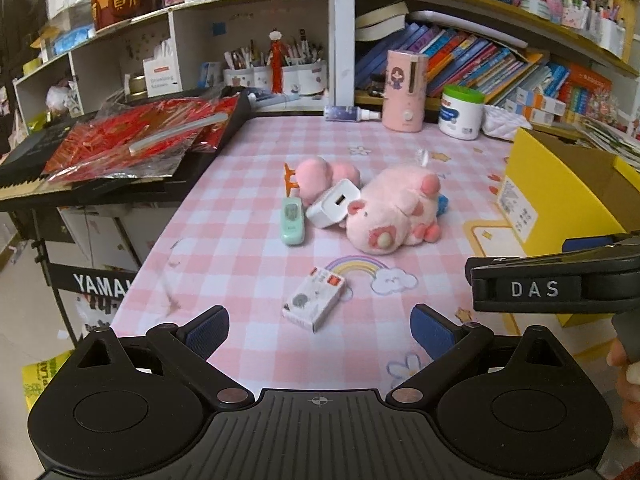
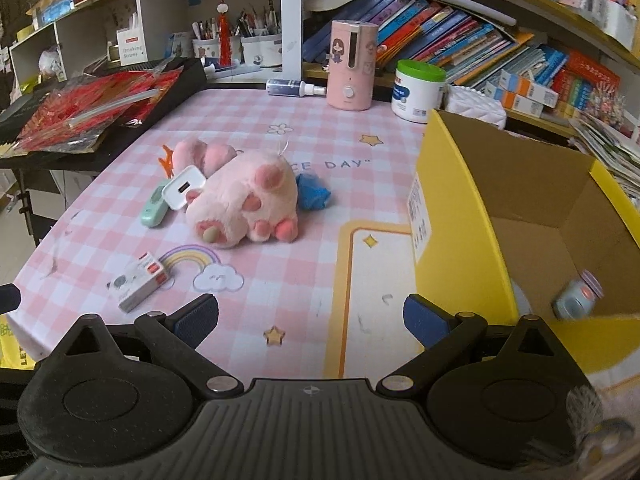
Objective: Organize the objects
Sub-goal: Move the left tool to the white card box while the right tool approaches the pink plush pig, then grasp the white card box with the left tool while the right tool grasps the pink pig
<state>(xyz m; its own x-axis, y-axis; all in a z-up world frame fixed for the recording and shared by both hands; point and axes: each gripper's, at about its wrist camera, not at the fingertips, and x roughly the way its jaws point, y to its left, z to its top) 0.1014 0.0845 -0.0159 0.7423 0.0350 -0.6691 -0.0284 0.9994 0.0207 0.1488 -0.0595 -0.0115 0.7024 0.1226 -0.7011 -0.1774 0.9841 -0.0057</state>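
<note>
Left gripper (image 1: 320,326): jaws apart, empty, low over the tabletop (image 1: 248,216) edge.
Right gripper (image 2: 311,316): jaws apart, empty, beside the box (image 2: 460,216).
Packet (image 1: 314,299): flat, just ahead of the left jaws; a shallow pinch may skid it off the near edge.
Pile: charger (image 1: 334,203) leans on the plush (image 1: 390,210), mint gadget (image 1: 293,220) alongside; pulling the plush likely topples the charger.
Box: one small item (image 2: 576,295) inside; a hard drop may hit it.

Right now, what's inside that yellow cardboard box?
In the right wrist view, the yellow box holds one small roundish grey item with a pinkish end on its floor. The near wall hides the rest of the floor.
</note>
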